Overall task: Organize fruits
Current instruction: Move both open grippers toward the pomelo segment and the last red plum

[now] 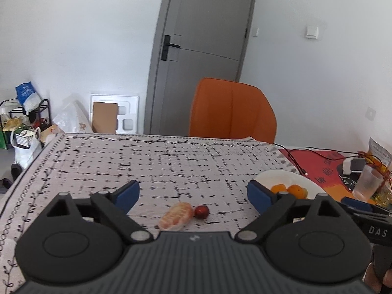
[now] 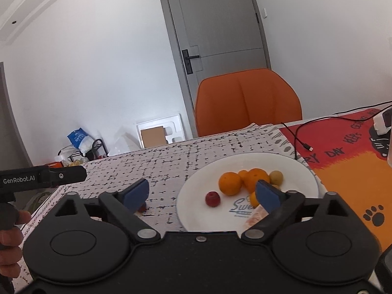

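The left gripper (image 1: 193, 192) stands wide with nothing between its pads; a peeled orange piece (image 1: 175, 216) and a small red fruit (image 1: 201, 212) lie touching on the patterned tablecloth (image 1: 147, 161), just ahead of its body. The right gripper (image 2: 202, 193) is equally wide and holds nothing, poised over the white plate (image 2: 301, 171), where a red fruit (image 2: 212, 198) and oranges (image 2: 229, 183) lie between its fingers. Both point slightly downward. A pale piece (image 2: 257, 215) is partly hidden behind its right finger.

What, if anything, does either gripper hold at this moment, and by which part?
Nothing. The left gripper stands open above the peeled fruit and the right gripper open over the plate.
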Demonstrator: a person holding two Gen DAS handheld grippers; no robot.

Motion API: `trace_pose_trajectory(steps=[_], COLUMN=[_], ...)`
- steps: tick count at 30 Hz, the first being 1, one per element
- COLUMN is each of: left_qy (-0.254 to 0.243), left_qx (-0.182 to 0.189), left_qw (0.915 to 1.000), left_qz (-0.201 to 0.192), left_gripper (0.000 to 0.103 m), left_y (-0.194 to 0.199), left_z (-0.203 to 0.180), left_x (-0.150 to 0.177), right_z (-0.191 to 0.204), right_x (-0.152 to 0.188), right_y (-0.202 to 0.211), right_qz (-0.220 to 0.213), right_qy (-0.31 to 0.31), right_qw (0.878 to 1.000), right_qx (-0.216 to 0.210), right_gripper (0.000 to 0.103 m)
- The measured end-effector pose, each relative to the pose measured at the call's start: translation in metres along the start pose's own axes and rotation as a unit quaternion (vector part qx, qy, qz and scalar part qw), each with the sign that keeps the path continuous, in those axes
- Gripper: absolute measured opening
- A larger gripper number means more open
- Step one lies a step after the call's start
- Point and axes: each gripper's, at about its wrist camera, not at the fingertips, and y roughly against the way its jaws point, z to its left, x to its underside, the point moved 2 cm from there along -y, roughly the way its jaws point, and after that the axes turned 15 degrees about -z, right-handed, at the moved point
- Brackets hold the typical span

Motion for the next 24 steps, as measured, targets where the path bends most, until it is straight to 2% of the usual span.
trace_pose_trajectory(steps=[11,24], left_qy=[0.006,0.016], left_qx=[-0.032,-0.027], left_qw=[0.9994,0.9994], left_qz=[-0.007,0.013], left_gripper=[0.094,0.093], left_y=[0.010,-0.003], left_z=[0.030,0.045], left_x=[-0.003,0.015], right_z=[0.024,0.040], right_x=[0.007,0.017], right_y=[-0.009,-0.025], right_qz=[0.011,0.024], right_qy=[0.009,0.023], right_qw=[0.999,0.998], right_qx=[-0.029,-0.052], right_gripper=[0.100,0.100])
